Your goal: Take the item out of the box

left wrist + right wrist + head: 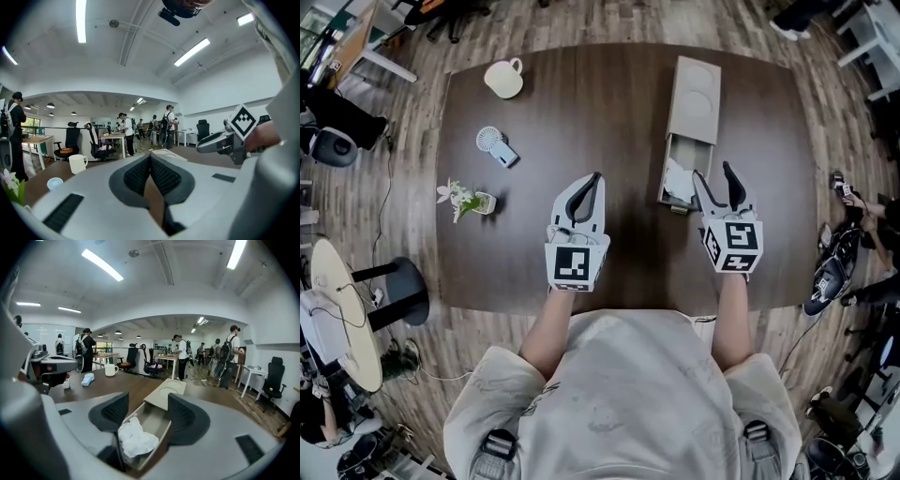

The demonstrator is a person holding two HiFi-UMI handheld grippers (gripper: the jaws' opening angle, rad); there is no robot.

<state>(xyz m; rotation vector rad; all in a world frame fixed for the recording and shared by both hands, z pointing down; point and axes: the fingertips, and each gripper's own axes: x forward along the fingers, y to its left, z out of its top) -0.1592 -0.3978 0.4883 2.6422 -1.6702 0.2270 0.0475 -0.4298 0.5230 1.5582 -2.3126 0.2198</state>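
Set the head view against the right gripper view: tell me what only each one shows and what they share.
Head view only: the person's torso and the marker cube on the right gripper.
Right gripper view only: people standing at far desks, and the ceiling lights.
Both: the slid-open box with the crumpled white item inside, the mug, the small fan, the left gripper, and the right gripper's jaws standing apart near the box's open end.
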